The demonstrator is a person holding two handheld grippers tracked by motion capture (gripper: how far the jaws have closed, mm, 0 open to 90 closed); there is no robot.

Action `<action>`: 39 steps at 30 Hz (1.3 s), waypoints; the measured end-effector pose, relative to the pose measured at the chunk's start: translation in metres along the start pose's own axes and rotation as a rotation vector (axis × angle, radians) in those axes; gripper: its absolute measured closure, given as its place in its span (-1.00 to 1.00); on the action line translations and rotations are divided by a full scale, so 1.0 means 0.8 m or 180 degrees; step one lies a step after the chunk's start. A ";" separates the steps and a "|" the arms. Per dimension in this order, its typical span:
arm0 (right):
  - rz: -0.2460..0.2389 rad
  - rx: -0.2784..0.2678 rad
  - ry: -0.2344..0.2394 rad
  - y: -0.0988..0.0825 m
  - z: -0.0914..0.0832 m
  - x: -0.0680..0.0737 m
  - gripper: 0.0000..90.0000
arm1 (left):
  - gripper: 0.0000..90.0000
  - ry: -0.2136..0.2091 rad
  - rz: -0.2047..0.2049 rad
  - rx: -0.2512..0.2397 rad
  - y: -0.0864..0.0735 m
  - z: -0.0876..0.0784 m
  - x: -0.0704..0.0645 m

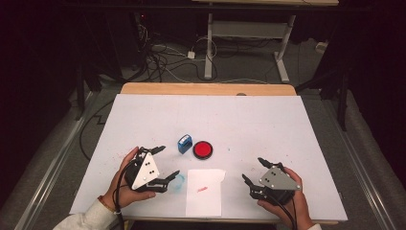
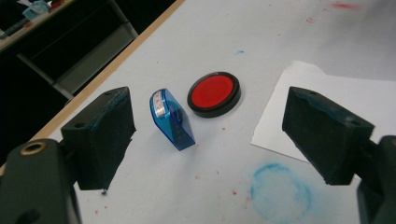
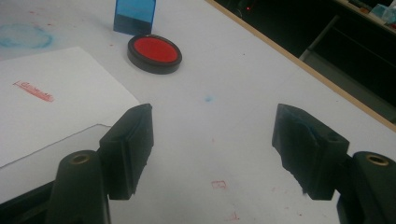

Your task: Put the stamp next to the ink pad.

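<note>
The left black two-jaw gripper with a grey three-cornered plate (image 1: 159, 163), gripped by the person's left hand (image 1: 125, 186), has its jaws spread wide with nothing between them. The right black two-jaw gripper with a grey plate (image 1: 254, 170), held in the right hand (image 1: 292, 201), likewise stands with jaws apart and nothing between.

my left gripper (image 1: 160, 162): black jaws, blue-smeared pads, white three-cornered plate, black dots | my right gripper (image 1: 254, 170): black, grey plate, cable | white sleeve (image 1: 84, 219), orange wristband (image 1: 106, 204)
</note>
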State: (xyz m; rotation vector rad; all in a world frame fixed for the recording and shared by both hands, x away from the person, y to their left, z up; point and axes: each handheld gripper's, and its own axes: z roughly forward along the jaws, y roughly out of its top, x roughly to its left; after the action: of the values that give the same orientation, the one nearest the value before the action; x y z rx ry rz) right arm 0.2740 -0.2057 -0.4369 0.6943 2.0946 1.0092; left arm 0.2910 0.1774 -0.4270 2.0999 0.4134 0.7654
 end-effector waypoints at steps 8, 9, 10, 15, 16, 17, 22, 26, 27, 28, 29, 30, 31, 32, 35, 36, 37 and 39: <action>0.0007 0.0019 -0.0011 -0.001 0.001 0.000 -0.34 | -0.64 -0.0004 -0.0047 0.0076 -0.018 -0.007 -0.002; 0.0004 0.0024 -0.0013 -0.001 0.001 0.001 -0.34 | -0.64 -0.0001 -0.0055 0.0076 -0.020 -0.008 -0.002; 0.0002 0.0025 -0.0013 -0.001 0.001 0.001 -0.34 | -0.64 -0.0004 -0.0055 0.0085 -0.022 -0.009 -0.001; 0.0003 0.0029 -0.0027 -0.002 0.001 0.000 -0.34 | -0.64 0.0013 -0.0048 0.0135 -0.033 -0.012 -0.001; 0.0010 0.0029 -0.0038 -0.003 0.001 -0.001 -0.34 | -0.64 0.0012 -0.0068 0.0129 -0.036 -0.012 -0.001; 0.0020 0.0024 -0.0042 -0.003 0.001 -0.002 -0.34 | -0.64 0.0007 -0.0090 0.0132 -0.040 -0.012 0.000; 0.0028 0.0033 -0.0047 -0.004 0.002 -0.003 -0.34 | -0.64 -0.0024 -0.0125 0.0245 -0.057 -0.010 0.002; 0.0033 0.0044 -0.0046 -0.005 0.002 -0.003 -0.34 | -0.64 -0.0006 -0.0197 0.0298 -0.069 -0.010 0.006; 0.0034 0.0046 -0.0052 -0.005 0.002 -0.004 -0.34 | -0.64 -0.0023 -0.0209 0.0320 -0.072 -0.010 0.008; 0.0042 0.0047 -0.0062 -0.006 0.002 -0.005 -0.35 | -0.63 -0.0014 -0.0214 0.0337 -0.075 -0.010 0.009; 0.0040 0.0050 -0.0075 -0.007 0.001 -0.006 -0.35 | -0.64 -0.0023 -0.0267 0.0337 -0.078 -0.010 0.010; 0.0058 0.0055 -0.0100 -0.008 0.000 -0.008 -0.35 | -0.64 -0.0037 -0.0299 0.0356 -0.081 -0.010 0.012; 0.0086 0.0056 -0.0117 -0.010 -0.001 -0.010 -0.35 | -0.64 -0.0024 -0.0292 0.0382 -0.083 -0.009 0.013; 0.0105 0.0060 -0.0136 -0.012 -0.003 -0.013 -0.35 | -0.64 -0.0016 -0.0286 0.0394 -0.085 -0.009 0.013; 0.0133 0.0103 -0.0222 -0.021 -0.008 -0.020 -0.35 | -0.64 -0.0018 -0.0298 0.0442 -0.089 -0.009 0.015; 0.0151 0.0116 -0.0233 -0.024 -0.009 -0.022 -0.36 | -0.64 -0.0014 -0.0326 0.0446 -0.089 -0.009 0.015; 0.0167 0.0119 -0.0255 -0.028 -0.010 -0.024 -0.36 | -0.63 -0.0009 -0.0322 0.0456 -0.089 -0.009 0.014; 0.0199 0.0136 -0.0281 -0.034 -0.013 -0.029 -0.37 | -0.64 -0.0011 -0.0312 0.0450 -0.089 -0.010 0.013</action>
State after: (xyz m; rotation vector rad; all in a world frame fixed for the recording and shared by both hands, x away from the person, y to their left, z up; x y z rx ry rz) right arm 0.2755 -0.2417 -0.4462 0.8156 2.0340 0.9526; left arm 0.2927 0.2296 -0.4768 2.1938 0.5791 0.6926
